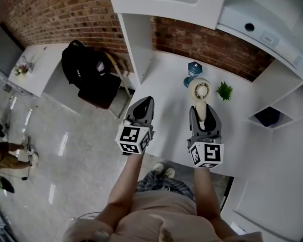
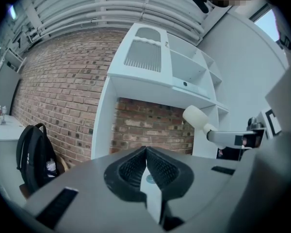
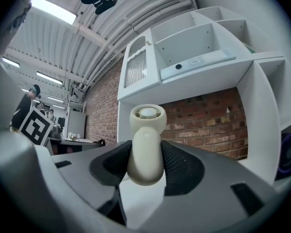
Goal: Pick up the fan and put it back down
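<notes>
no legible text, no readable labels, brands, numbers or signs

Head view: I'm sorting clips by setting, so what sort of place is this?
Probably an office or studio workspace: a white desk with a shelf unit against an exposed brick wall, a black backpack beside it, and bare ceiling pipes overhead.

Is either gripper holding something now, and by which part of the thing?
The right gripper holds the cream handheld fan by its handle, the round head beyond its fingers. The left gripper is shut, empty.
</notes>
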The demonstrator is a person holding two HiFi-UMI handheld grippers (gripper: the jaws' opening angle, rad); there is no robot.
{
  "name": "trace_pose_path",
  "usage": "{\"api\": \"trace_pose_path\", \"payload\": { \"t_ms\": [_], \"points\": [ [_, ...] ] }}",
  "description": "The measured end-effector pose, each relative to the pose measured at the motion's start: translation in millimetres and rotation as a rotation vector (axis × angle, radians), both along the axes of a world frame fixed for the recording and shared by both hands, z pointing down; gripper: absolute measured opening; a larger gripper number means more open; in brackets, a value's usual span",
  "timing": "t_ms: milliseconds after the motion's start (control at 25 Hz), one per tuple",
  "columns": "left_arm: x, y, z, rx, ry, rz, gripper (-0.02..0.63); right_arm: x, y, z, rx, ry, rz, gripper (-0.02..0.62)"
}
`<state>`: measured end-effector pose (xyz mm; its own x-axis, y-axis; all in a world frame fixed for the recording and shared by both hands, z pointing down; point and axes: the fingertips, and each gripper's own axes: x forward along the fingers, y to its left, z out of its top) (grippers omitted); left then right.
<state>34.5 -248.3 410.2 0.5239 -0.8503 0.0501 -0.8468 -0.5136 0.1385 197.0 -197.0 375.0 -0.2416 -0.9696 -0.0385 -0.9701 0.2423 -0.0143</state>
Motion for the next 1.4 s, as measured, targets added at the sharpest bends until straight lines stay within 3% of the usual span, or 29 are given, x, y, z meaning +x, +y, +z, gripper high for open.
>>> {"api": "trace_pose_path", "payload": {
  "t_ms": [360,800,1080,1400],
  "points": [
    [2,-33,35,-0.055,-0.019,-0.020,0.028,-7,-49,47,-0.134,0.008,-0.011,0.202],
    [3,-77,134,-0.243,-0.032,-0.060,0.028,-28,-110,163,-0.404,0.037,-0.019,0.202],
    [9,-85,182,-0.335,-0.033,-0.066,0.028,-29,-119,228,-0.558,0.053,-0.018,0.202],
    [17,-78,203,-0.372,-0.046,-0.044,0.028,-28,-113,271,-0.685,0.107,-0.018,0.202]
  ]
}}
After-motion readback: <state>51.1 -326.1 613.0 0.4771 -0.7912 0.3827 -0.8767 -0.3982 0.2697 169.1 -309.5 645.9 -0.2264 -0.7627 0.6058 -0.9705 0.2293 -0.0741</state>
